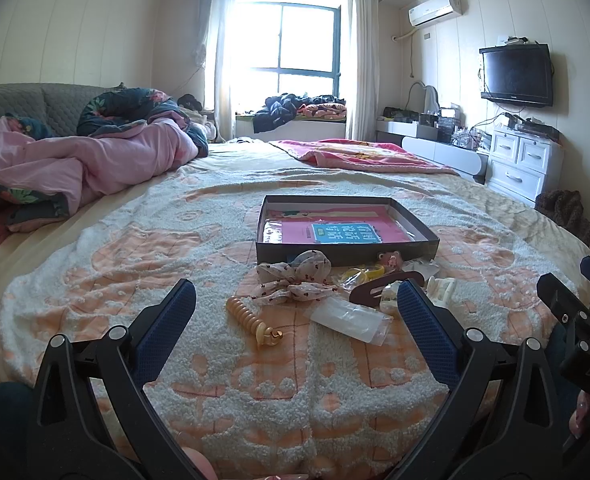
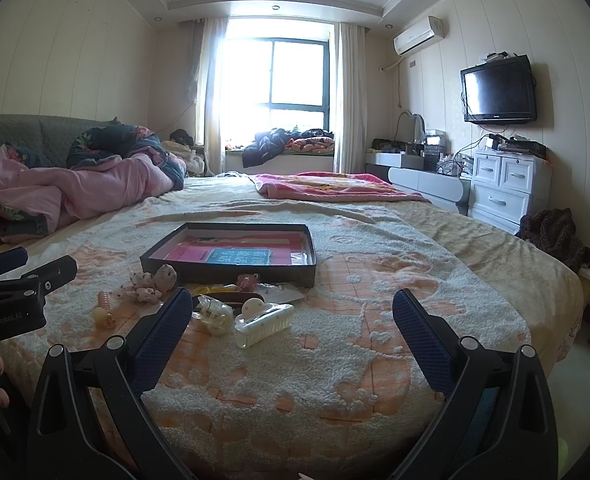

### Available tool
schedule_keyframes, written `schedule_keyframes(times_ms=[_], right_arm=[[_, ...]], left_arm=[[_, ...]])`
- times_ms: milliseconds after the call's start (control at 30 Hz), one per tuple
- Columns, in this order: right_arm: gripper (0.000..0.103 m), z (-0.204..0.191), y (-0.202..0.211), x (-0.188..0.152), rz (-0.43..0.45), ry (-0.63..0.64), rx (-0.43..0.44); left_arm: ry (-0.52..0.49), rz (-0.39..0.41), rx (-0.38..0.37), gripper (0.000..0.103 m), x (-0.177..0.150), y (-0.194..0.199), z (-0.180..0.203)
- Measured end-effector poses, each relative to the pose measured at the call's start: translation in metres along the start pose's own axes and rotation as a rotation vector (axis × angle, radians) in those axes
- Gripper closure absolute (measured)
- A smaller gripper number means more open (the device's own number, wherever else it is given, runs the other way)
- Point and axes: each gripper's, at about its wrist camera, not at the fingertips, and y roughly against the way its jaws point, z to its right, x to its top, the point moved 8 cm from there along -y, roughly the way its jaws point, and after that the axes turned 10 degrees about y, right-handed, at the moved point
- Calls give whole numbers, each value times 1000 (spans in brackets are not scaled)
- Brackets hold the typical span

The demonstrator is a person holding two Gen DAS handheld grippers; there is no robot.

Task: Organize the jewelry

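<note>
A shallow dark box (image 1: pixel 347 247) (image 2: pixel 231 273) with a pink and blue booklet inside lies on the bed. In front of it lie hair accessories: a spotted fabric scrunchie (image 1: pixel 299 282) (image 2: pixel 153 282), a gold spiral clip (image 1: pixel 251 316) (image 2: pixel 105 308), a clear plastic bag (image 1: pixel 351 318), a brown hair clip (image 1: pixel 379 289), a white claw clip (image 2: pixel 263 320) (image 1: pixel 441 288), a yellow piece (image 1: pixel 369 270) and a pink piece (image 2: pixel 248 280). My left gripper (image 1: pixel 297 304) is open and empty, just short of the pile. My right gripper (image 2: pixel 293 312) is open and empty, near the white claw clip.
The bed has a peach and white blanket (image 1: pixel 175 264). A pink quilt (image 1: pixel 75 164) is heaped at the far left, a pink blanket (image 1: pixel 359 154) at the far end. White drawers (image 1: pixel 523 160) and a wall TV (image 1: pixel 515 76) stand on the right.
</note>
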Motion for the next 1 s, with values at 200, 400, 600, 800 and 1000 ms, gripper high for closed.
schedule_keyframes(times_ms=[200,400,600,800,1000], right_arm=[[6,0,-1,0,-1,0,0],[6,0,-1,0,0,0,0],[6,-3,-2,1,2,9,15],[6,-19,-13,7,-14,48,86],[6,-43,-30,11,-39,98,161]], left_arm=[[1,-1,1,10,0,0,0],[-1,-2,3,10,-1,1,5],[8,-11,8,10,0,-2,0],[33,-18,31,10,2,-8,-16],[79,-30,91,10,8,-18,-46]])
